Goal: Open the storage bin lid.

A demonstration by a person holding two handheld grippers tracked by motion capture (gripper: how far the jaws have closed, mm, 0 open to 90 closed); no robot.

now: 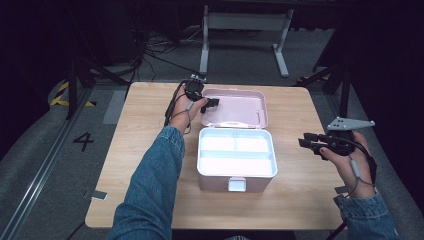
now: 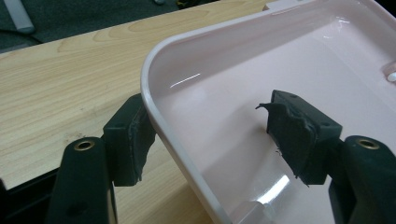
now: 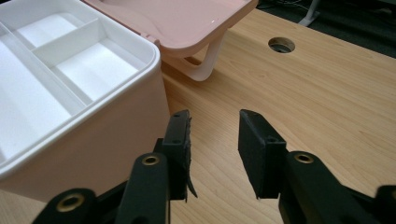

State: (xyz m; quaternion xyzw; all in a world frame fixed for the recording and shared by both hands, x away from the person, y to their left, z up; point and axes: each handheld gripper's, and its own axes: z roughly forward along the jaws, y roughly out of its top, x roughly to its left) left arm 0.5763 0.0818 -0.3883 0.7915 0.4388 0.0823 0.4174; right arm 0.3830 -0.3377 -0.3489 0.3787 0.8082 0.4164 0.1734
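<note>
Box [image 1: 235, 172] pale pink – lid [image 1: 240, 107] open, white tray inside.

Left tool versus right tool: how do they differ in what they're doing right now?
The left tool straddles the rim of the pink lid, one jaw outside and one inside; the right tool has only bare table between its jaws. The left tool is at the lid's far left corner; the right tool sits apart from the box, to its right. Both stand open.
</note>
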